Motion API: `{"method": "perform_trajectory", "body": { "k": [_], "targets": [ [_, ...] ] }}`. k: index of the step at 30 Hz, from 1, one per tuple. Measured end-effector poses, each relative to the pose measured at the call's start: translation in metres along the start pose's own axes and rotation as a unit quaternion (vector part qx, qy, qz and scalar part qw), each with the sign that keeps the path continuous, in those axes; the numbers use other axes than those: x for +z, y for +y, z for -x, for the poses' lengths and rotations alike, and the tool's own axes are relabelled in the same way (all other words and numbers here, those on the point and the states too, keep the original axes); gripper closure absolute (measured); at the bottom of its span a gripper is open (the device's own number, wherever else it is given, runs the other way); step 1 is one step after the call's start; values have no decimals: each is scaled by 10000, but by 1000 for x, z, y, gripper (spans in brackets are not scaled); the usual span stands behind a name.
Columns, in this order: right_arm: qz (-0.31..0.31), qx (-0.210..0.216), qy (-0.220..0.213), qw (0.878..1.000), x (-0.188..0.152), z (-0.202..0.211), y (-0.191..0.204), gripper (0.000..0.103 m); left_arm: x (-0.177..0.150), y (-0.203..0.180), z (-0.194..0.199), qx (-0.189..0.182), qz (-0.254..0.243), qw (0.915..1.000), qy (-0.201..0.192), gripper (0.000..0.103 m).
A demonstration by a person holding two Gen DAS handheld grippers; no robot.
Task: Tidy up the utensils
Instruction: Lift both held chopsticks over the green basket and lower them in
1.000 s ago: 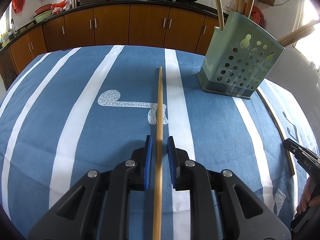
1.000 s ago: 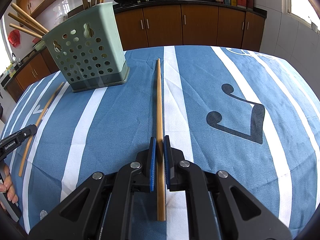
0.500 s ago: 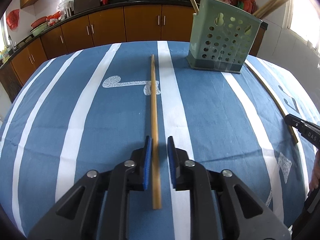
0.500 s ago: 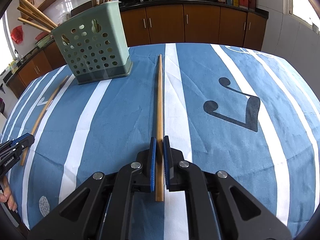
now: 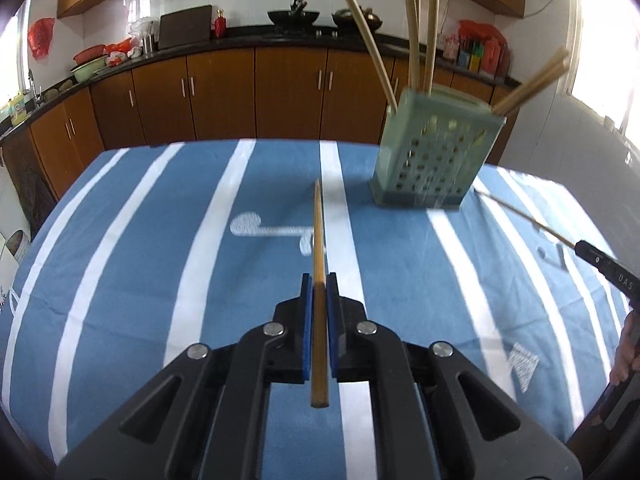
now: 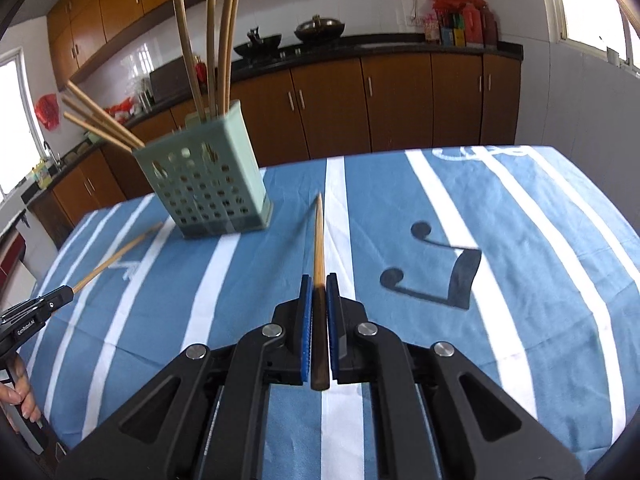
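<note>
My left gripper is shut on a wooden chopstick, lifted off the blue striped cloth and pointing ahead. My right gripper is shut on a second chopstick, also raised above the cloth. A pale green perforated holder with several chopsticks standing in it sits ahead and right in the left wrist view; the same holder is ahead and left in the right wrist view. Each wrist view catches the other gripper with its chopstick at the edge: the right gripper, the left gripper.
The table wears a blue cloth with white stripes and music-note prints. Brown kitchen cabinets and a dark counter with pots run behind the far edge. A hand shows at the lower left of the right wrist view.
The left jaws closed onto their chopstick. Both grippers rose with their chopsticks off the cloth, and the holder now sits lower and farther in both views.
</note>
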State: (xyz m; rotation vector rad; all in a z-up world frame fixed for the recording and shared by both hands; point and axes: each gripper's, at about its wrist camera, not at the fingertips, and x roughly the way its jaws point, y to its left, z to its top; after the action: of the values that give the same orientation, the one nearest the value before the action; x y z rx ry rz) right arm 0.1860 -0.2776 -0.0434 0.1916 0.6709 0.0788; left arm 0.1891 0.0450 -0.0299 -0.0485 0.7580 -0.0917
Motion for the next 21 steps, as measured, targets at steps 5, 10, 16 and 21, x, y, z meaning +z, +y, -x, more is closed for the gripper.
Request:
{"method": "perform_trajectory", "body": {
  "k": [5,10,16,21],
  "targets": [
    [-48,36,-385,9992,16,20,-2,95,21,3,25,-76,175,9988,-446,95],
    [-61,64,-685,9976,29,35,-3,95,41,5,47,-99,282,9958,-867,95],
    [-21,71,-840,9964,38,44,-2,95,58,2,62,-129,276,9929,-1148,95],
    [-33,73,-910,9958,45,47,-3,95,64,-3,69,-145,212,9918,-1251,95]
  ]
}}
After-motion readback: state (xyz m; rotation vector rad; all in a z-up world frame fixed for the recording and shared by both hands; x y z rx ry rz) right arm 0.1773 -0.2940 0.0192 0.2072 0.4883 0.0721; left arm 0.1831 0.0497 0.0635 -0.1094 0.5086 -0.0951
